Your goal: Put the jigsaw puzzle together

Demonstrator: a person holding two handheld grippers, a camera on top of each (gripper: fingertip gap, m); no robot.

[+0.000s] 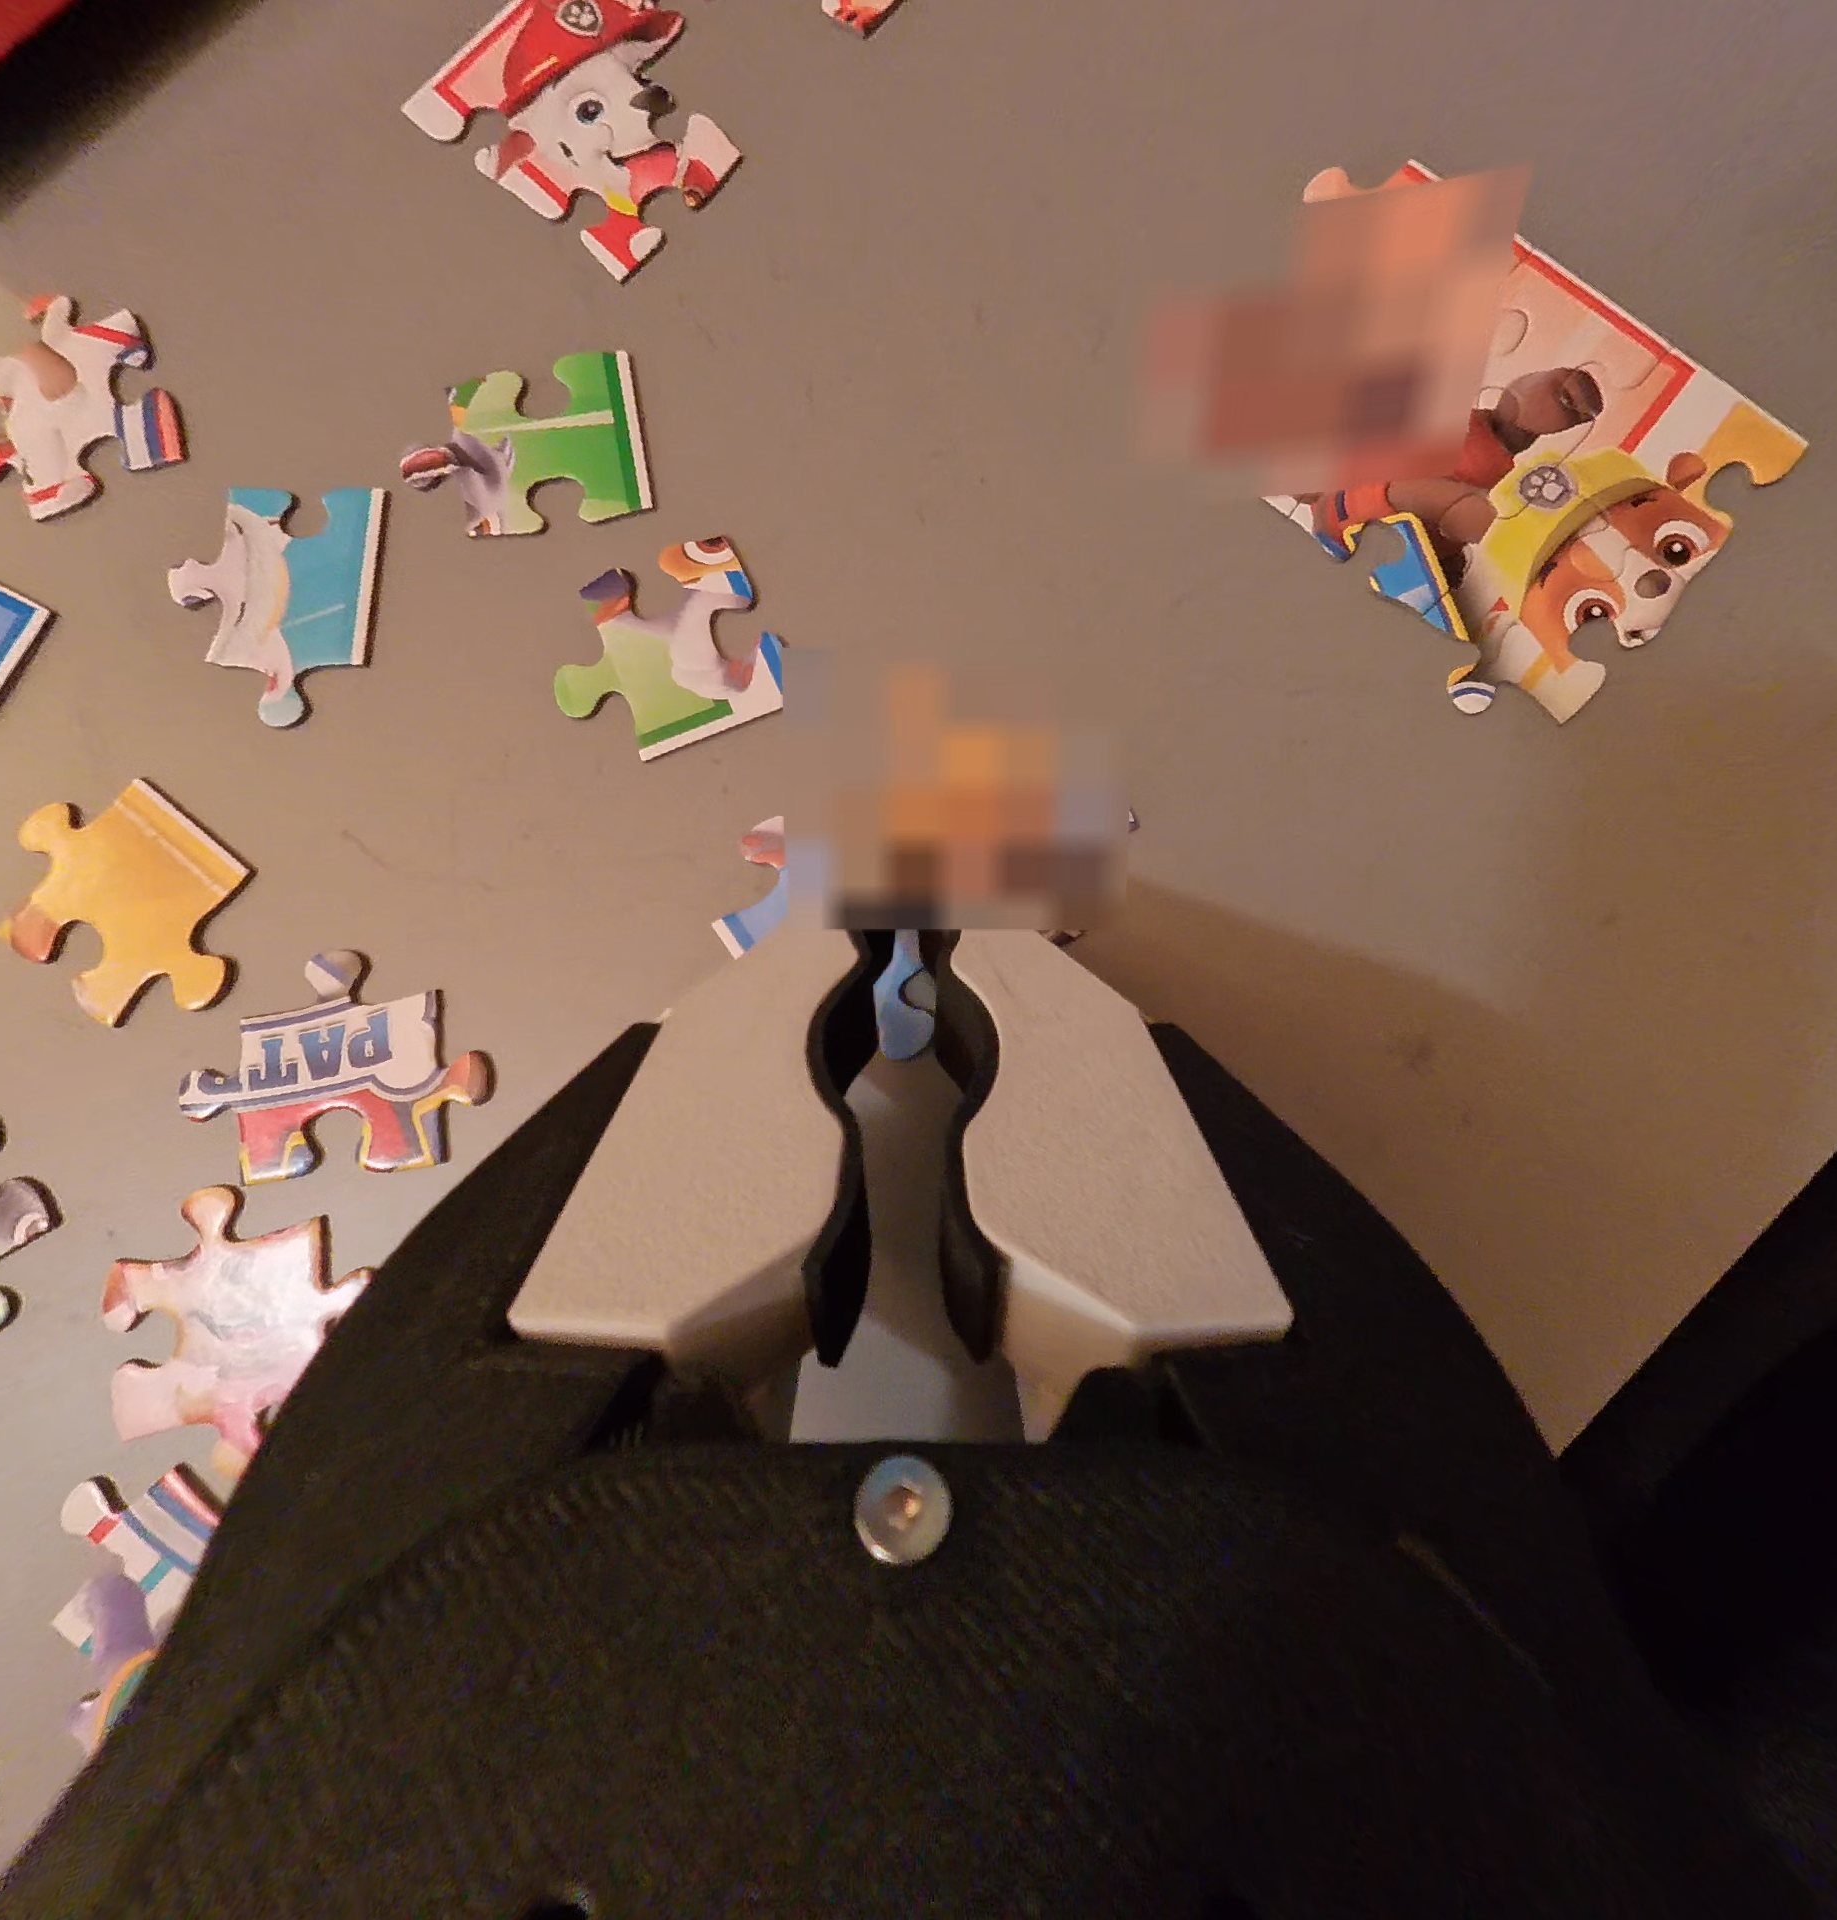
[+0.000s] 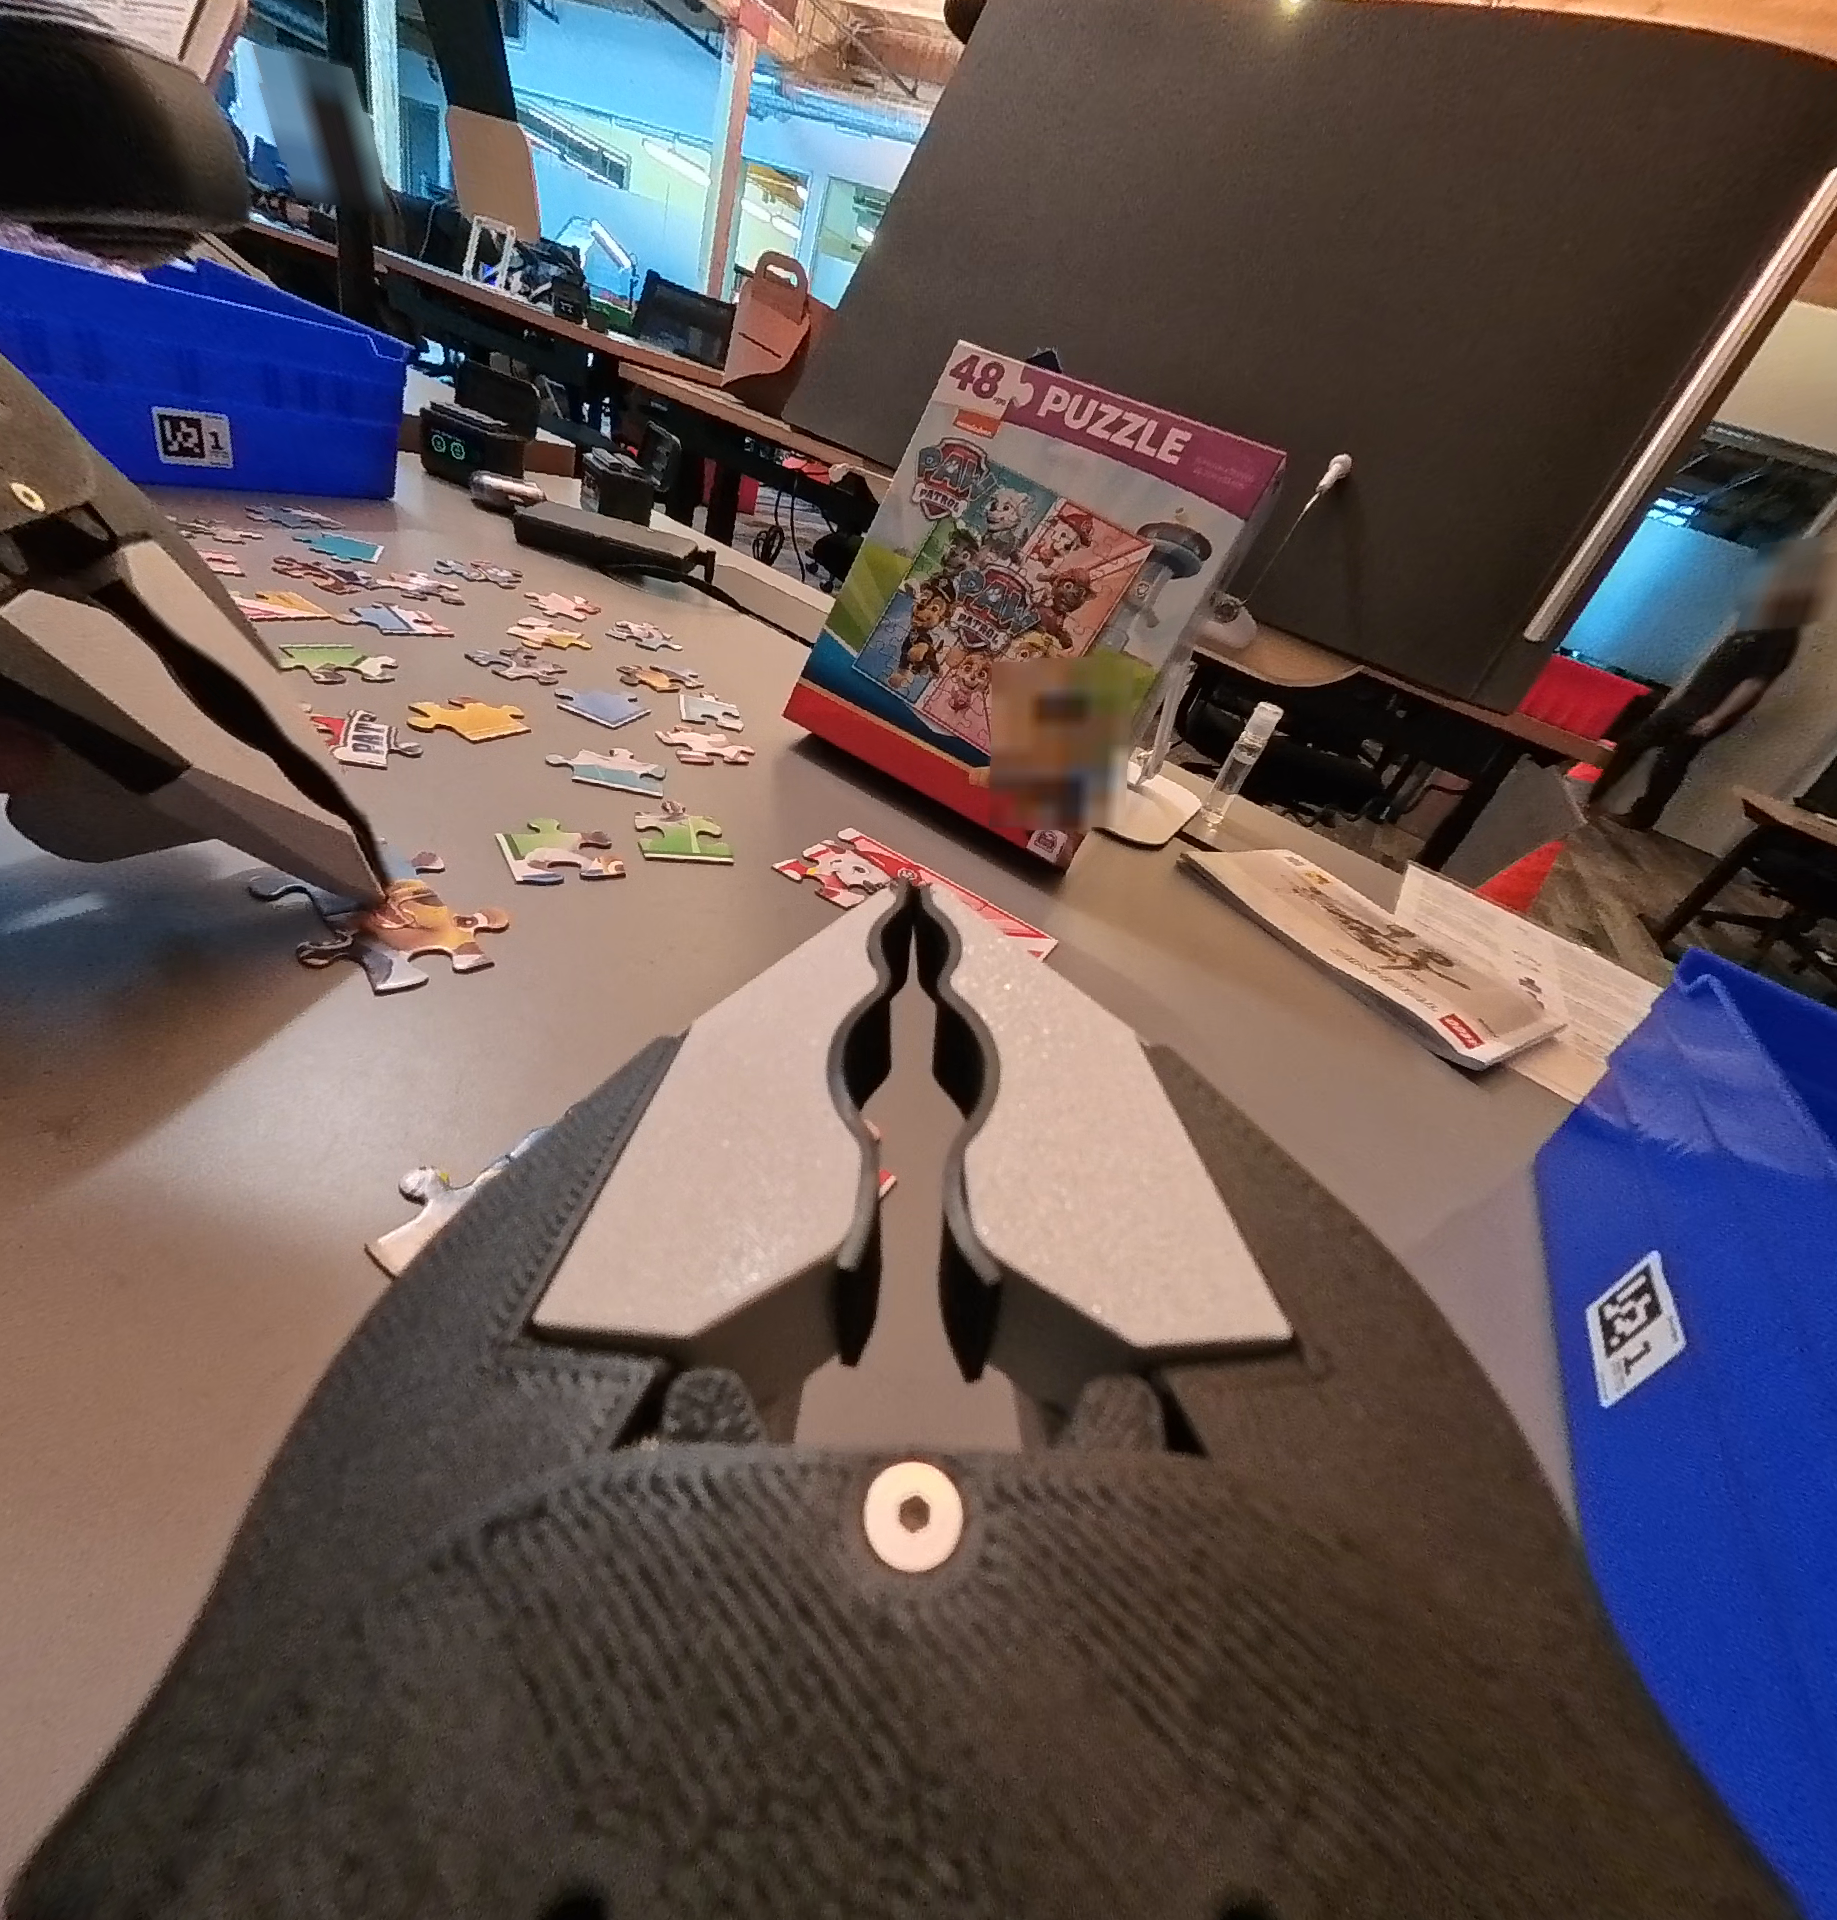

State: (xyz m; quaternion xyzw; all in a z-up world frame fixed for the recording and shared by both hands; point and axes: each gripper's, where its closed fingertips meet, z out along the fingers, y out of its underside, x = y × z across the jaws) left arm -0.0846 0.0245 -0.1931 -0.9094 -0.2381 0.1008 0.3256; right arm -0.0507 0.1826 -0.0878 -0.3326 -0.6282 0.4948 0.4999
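Left gripper (image 2: 379,888), fingers pinched on an orange-and-blue puzzle piece (image 2: 415,935) lying flat on the bench (image 2: 633,987), tips angled down. Right gripper (image 2: 912,896), fingers together and bare, hovers well apart, farther from the piece.

Left gripper (image 2: 374,883) fingers pinched, tilted down; right gripper (image 2: 912,891) fingers closed, bare

A mosaic patch covers the left gripper's fingertips (image 1: 919,914). The near blue bin (image 2: 1724,1351) runs off the right edge.
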